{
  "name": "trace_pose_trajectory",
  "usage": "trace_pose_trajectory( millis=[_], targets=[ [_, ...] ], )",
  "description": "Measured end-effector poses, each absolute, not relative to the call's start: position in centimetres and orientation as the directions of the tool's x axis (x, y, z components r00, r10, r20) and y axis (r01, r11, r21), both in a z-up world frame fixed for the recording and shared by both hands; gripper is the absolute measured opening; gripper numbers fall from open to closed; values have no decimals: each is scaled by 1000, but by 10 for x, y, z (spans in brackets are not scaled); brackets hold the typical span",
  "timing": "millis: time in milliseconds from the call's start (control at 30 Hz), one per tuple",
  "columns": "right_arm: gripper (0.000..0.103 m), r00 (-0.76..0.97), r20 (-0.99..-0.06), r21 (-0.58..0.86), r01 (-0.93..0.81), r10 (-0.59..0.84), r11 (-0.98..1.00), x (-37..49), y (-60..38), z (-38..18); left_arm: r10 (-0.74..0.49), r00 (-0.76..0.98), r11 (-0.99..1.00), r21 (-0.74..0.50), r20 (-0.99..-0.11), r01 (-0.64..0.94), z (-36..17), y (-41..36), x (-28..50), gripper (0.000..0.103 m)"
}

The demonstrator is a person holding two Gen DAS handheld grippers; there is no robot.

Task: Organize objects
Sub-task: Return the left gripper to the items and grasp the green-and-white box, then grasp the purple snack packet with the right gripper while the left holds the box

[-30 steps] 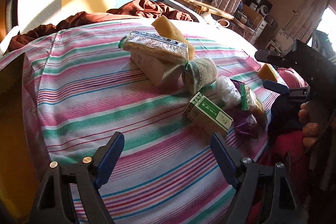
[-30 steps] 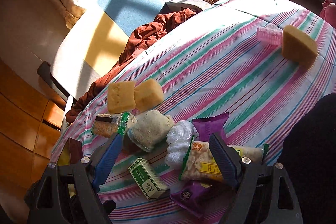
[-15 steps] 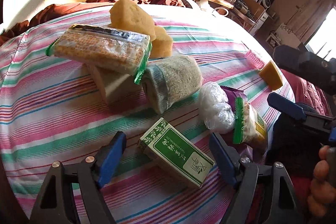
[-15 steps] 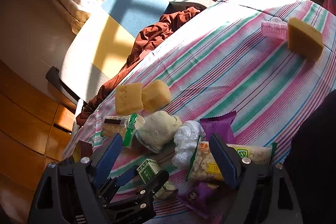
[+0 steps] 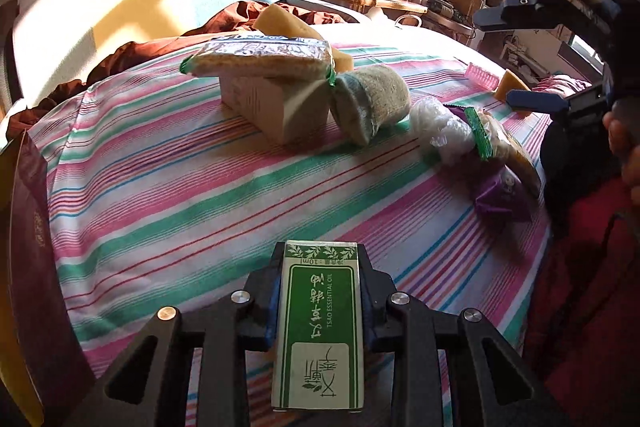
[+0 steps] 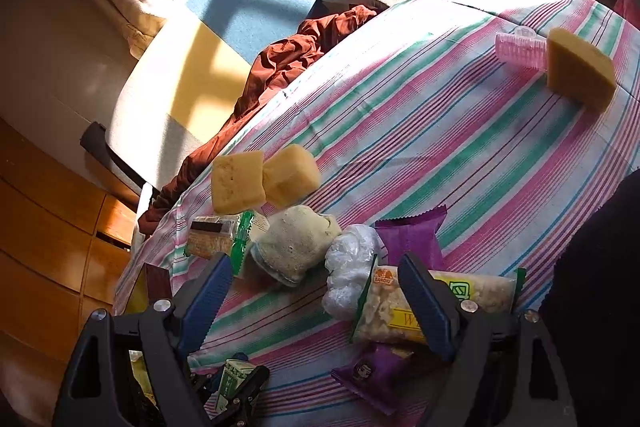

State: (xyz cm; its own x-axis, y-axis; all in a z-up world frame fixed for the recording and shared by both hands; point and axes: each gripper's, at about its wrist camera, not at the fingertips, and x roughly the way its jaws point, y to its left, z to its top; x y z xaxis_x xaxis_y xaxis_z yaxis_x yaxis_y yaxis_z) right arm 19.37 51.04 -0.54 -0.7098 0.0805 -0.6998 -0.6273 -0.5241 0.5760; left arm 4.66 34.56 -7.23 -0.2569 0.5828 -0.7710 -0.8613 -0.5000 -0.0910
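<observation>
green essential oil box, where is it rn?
Clamped in the left gripper, bottom centre of the left wrist view; the green essential oil box is over the striped sheet.

A bed covered by a pink, green and white striped sheet (image 5: 168, 187) carries everything. Ahead of the left tool, a tan box (image 5: 266, 107) rests on the sheet, and to its right a grey-green roll (image 5: 370, 103) lies on its side. Further right sit a crumpled clear bag (image 5: 444, 131), a yellow snack packet (image 5: 508, 151) and a purple wrapper (image 5: 500, 199). Far beyond the right tool lie a pink comb-like piece (image 6: 520, 49) and a yellow sponge (image 6: 578, 75), touching. Rumpled brown cloth (image 6: 296, 55) lies at the far edge
</observation>
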Motion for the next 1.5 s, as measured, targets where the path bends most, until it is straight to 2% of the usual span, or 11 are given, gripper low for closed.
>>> trace_pose_trajectory(
  millis=[233,400,567,767,933,1100,1200,1267,1300,1500],
  targets=[
    [86,-653,-755,529,-666,68,-526,188,508,-9,601,-310,-514,-59,-736,-856,-77,314,54,31],
    [84,-512,-857,388,-723,65,-571,182,491,-11,609,-358,-502,6,-708,-865,-81,319,63,31],
    [78,-398,-913,245,-715,93,-655,177,465,-7,626,-334,-499,-34,-705,-866,-82,316,59,31],
    [75,-302,-953,243,-711,-26,-660,157,459,-23,643,-317,-498,-66,-697,-865,-82,312,57,31],
    [69,-195,-981,154,-803,8,-576,161,468,-42,658,-297,-494,-98,-692,-864,-81,307,54,31],
    [69,-163,-986,127,-835,20,-536,161,474,-56,669,-287,-492,-119,-686,-862,-82,303,53,32],
    [58,-148,-989,126,-830,-3,-543,158,476,-65,671,-284,-492,-124,-685,-862,-82,303,53,32],
    [38,-155,-988,111,-786,19,-608,151,467,-62,671,-284,-492,-125,-685,-862,-82,302,53,32],
    [33,-169,-986,121,-754,13,-646,148,460,-61,671,-284,-492,-126,-685,-861,-82,302,53,32],
    [33,-235,-972,115,-522,13,-845,118,411,-59,670,-290,-498,-123,-683,-858,-82,300,55,32]
  ],
)
